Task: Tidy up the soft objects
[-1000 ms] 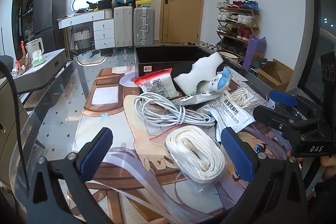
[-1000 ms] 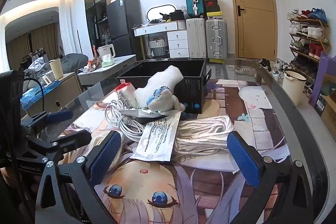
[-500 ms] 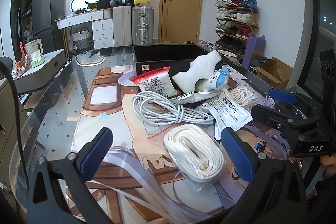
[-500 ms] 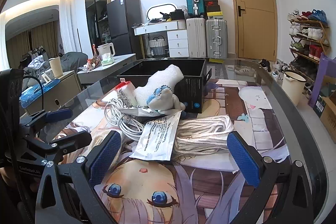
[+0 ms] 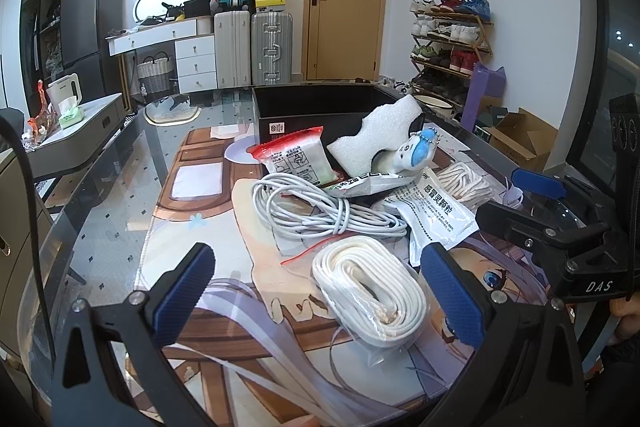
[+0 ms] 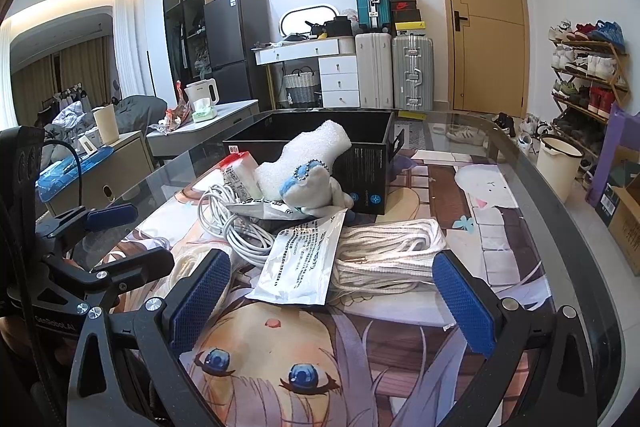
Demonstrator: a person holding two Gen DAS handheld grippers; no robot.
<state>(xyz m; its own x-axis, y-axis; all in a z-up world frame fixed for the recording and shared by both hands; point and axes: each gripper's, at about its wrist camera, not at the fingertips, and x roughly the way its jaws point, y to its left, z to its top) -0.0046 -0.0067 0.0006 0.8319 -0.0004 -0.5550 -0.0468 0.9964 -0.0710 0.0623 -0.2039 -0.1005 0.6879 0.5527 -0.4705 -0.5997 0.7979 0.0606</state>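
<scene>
A glass tabletop (image 6: 532, 195) with a printed mat carries a black box (image 5: 316, 109) at the back and a heap of soft things in front of it. In the heap lie a white foam piece (image 5: 376, 143), a coiled cable (image 5: 312, 211), a bagged strap roll (image 5: 370, 287), a rope bundle (image 6: 392, 255), a foil packet (image 6: 304, 263) and a small plush (image 5: 412, 155). The left gripper (image 5: 320, 291) and right gripper (image 6: 332, 299) hover near the heap, jaws spread wide, empty
</scene>
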